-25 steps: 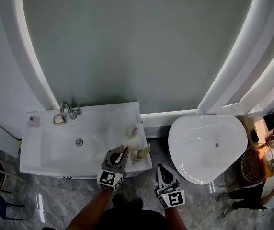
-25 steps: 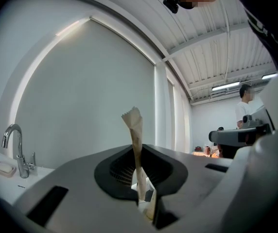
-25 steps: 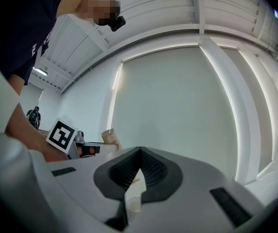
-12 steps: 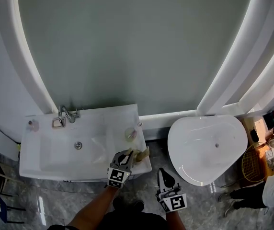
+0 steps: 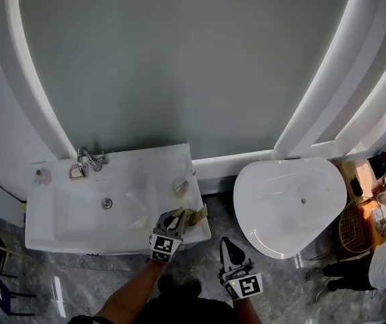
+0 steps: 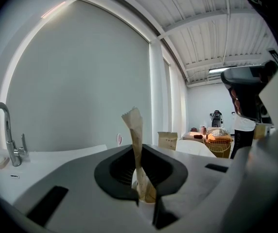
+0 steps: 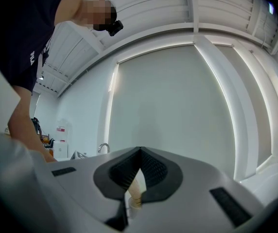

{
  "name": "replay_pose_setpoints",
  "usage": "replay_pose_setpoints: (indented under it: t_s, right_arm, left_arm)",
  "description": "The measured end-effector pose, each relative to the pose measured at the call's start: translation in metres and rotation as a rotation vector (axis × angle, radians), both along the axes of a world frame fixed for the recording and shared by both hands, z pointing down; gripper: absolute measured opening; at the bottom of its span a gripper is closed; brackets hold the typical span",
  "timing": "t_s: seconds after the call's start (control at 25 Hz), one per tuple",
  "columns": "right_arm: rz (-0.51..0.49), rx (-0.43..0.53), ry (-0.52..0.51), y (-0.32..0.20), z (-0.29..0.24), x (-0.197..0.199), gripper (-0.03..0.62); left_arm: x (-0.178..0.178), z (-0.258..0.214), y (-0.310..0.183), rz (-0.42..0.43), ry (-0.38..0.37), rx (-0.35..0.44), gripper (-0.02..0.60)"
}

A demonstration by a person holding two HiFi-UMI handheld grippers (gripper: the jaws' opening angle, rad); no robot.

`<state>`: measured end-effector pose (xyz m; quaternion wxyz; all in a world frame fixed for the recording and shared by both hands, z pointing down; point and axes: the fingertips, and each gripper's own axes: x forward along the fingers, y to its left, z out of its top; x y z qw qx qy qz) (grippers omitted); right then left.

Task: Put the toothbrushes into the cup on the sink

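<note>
My left gripper (image 5: pixel 179 215) hangs over the front right corner of the white sink (image 5: pixel 58 231) and is shut on a beige paper-wrapped toothbrush packet (image 6: pixel 138 152), which stands up between its pads. A second beige packet (image 6: pixel 167 140) stands just beyond it, and beige paper (image 5: pixel 197 216) shows beside the fingertips in the head view. The cup (image 5: pixel 181 185) sits on the sink's right ledge with a pink toothbrush (image 6: pixel 119 139) in it. My right gripper (image 5: pixel 225 242) is lower and to the right, off the sink and shut. A beige sliver (image 7: pixel 135 188) shows at its jaw gap.
A chrome faucet (image 5: pixel 85 159) and a soap dish (image 5: pixel 75 173) stand at the sink's back left, with a small pink item (image 5: pixel 42 176) on the left ledge. A white rounded tub (image 5: pixel 291 204) lies to the right, and a wire basket (image 5: pixel 358 227) beyond it. A person (image 5: pixel 385 265) is at the far right.
My left gripper has sunk with its packet toward the sink's front right corner. The right gripper has stayed where it was.
</note>
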<state>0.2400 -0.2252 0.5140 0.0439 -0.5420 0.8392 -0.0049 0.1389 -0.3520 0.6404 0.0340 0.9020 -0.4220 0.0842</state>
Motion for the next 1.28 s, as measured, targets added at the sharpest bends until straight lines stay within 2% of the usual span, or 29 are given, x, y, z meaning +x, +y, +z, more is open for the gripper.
replay_pose_setpoints:
  t_s: [0.4,0.44,0.52,0.8,1.28]
  right_arm:
    - [-0.011,-0.003,-0.008,-0.001,0.007,0.001,0.028]
    - [-0.016,0.001,-0.013,-0.002,0.006,0.0,0.028]
    - [-0.022,0.004,-0.015,-0.003,0.005,-0.001,0.028]
    - [-0.014,-0.002,-0.025,-0.007,0.008,0.002,0.028]
    - [-0.03,-0.001,-0.02,-0.01,0.008,-0.003,0.028]
  left_arm:
    - [0.002,0.005,0.005,0.009,0.007,-0.003,0.048]
    - [0.002,0.005,0.005,0.01,0.014,0.001,0.064]
    - [0.002,0.003,0.004,0.01,0.03,0.016,0.168]
    - [0.003,-0.006,0.004,0.024,0.061,0.028,0.232]
    - [-0.013,-0.043,0.017,-0.017,0.137,0.082,0.238]
